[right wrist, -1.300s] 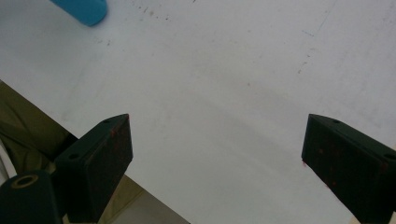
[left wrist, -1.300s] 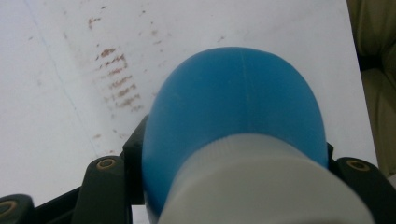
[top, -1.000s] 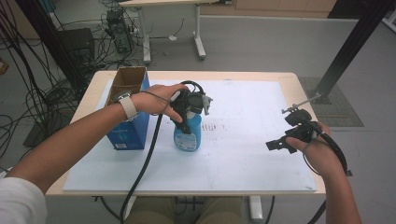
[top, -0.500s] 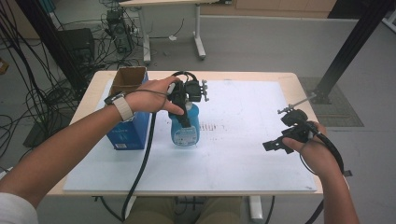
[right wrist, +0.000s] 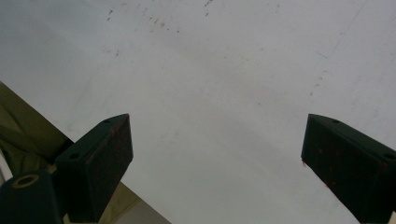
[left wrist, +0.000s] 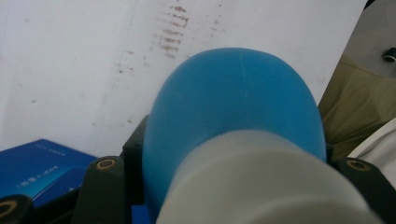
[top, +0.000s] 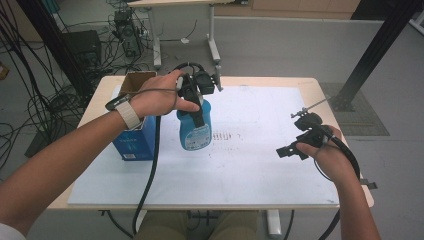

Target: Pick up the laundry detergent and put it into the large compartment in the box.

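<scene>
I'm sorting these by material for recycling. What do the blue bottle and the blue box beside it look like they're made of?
The blue bottle looks like plastic: a smooth, matte, evenly coloured blue body with a rounded moulded shoulder and a paler neck piece, seen in the left gripper view. The blue box seems to be printed cardboard: its open top flaps show plain brown board. Neither can be confirmed beyond the look.

- Blue box [top: 134, 142], left of the blue bottle [top: 194, 131]: white print on its front, too small to read
- Blue bottle: pale label with dark print, unreadable
- Blue box [left wrist: 39, 165] in left gripper view: faint white lettering, illegible
</scene>
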Action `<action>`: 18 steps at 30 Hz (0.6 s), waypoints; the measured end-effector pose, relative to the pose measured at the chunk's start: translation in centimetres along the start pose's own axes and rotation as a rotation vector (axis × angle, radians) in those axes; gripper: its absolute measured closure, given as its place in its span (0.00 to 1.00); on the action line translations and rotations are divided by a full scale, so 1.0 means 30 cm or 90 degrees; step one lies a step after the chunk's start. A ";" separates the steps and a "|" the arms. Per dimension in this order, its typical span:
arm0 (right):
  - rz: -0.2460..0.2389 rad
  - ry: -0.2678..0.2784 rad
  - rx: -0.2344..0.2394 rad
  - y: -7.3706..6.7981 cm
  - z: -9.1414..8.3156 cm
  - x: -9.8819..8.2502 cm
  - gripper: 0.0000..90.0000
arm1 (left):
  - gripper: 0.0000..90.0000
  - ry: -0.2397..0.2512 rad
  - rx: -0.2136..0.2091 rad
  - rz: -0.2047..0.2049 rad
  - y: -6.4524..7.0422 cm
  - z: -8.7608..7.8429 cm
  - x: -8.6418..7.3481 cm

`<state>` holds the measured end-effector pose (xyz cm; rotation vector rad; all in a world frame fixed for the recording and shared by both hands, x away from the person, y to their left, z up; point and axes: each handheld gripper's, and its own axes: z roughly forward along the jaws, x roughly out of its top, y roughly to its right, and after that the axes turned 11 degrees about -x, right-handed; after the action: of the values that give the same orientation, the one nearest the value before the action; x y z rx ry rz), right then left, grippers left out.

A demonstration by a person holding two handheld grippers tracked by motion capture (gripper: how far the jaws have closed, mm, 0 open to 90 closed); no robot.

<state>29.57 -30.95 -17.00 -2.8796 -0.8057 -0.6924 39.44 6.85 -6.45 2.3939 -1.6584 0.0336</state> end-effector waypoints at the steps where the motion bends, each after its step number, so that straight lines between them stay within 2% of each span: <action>1: 0.000 0.000 0.000 -0.001 -0.001 0.003 0.10 | 0.44 0.001 0.001 -0.010 0.002 -0.010 0.001; 12: -0.014 0.017 -0.003 -0.009 -0.016 0.024 0.10 | 0.44 0.031 0.014 -0.148 0.001 -0.101 -0.013; 15: -0.016 0.018 -0.003 -0.007 -0.017 0.030 0.10 | 0.44 0.030 0.020 -0.170 0.006 -0.121 -0.012; 18: -0.021 0.023 0.001 -0.005 -0.016 0.036 0.10 | 0.44 0.034 0.022 -0.204 0.004 -0.141 -0.017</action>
<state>30.12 -30.39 -16.10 -2.8501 -0.8518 -0.7443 39.62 8.11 -2.37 2.6290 -1.2438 0.0719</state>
